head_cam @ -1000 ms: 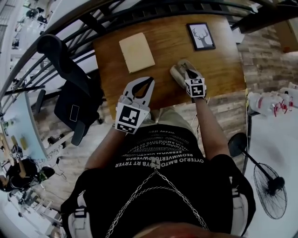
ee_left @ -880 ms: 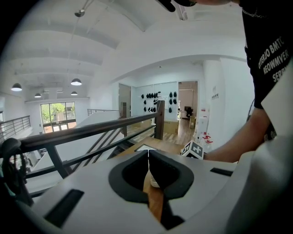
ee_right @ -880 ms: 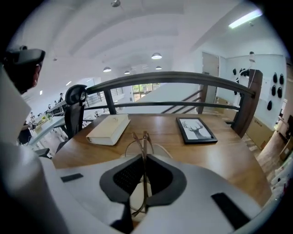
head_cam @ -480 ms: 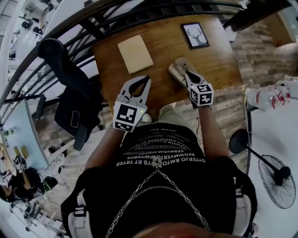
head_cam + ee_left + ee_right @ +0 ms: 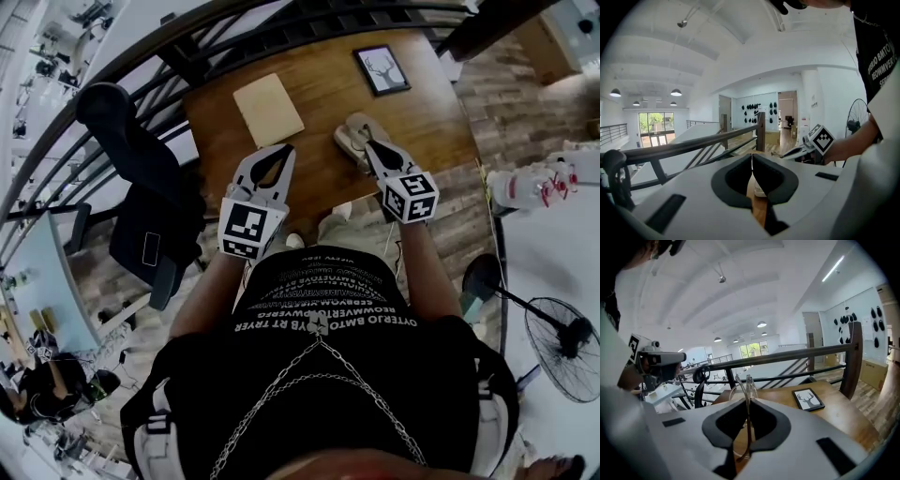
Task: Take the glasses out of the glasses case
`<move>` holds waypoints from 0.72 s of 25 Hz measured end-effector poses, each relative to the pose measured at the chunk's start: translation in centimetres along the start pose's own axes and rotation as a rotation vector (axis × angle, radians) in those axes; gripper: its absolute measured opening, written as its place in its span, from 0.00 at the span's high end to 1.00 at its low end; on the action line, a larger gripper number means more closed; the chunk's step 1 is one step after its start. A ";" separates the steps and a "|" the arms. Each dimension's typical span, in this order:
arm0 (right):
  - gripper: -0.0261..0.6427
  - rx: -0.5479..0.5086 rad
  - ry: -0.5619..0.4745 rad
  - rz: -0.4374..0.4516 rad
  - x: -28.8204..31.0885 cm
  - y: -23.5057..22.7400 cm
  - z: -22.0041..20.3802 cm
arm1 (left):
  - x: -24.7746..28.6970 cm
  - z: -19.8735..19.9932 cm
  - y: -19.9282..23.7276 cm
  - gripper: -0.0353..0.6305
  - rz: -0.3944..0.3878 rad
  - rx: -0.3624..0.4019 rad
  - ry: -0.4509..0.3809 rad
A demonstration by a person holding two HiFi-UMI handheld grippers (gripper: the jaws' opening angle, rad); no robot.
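The open beige glasses case lies on the wooden table, near its front edge. My right gripper hangs just over the case. In the right gripper view my right gripper is shut on the glasses, a thin frame with clear lenses that stands upright between the jaws. The glasses are too small to make out in the head view. My left gripper floats over the table's front left, apart from the case. Its tips meet with nothing between them.
A beige pad lies at the table's back left. A framed deer picture lies at the back right. A black office chair stands left of the table, a railing behind it, and a floor fan at right.
My right gripper has come up off the case toward the camera, still shut. My left gripper has risen a little.
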State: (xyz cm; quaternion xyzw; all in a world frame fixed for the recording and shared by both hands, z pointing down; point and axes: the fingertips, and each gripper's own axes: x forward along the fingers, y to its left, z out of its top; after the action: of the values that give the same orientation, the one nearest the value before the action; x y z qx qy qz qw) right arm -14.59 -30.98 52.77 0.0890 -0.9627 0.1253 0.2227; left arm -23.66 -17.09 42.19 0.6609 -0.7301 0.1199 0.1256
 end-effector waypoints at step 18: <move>0.92 -0.077 -0.236 0.030 -7.7 5.8 8.7 | -3.2 4.0 0.9 0.90 0.002 -0.026 -0.090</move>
State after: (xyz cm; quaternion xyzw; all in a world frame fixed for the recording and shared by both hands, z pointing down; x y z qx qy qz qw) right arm -12.65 -27.05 40.56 0.0802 -0.9876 0.0801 0.1090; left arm -24.34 -15.38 37.29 0.6634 -0.7370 0.0810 0.1011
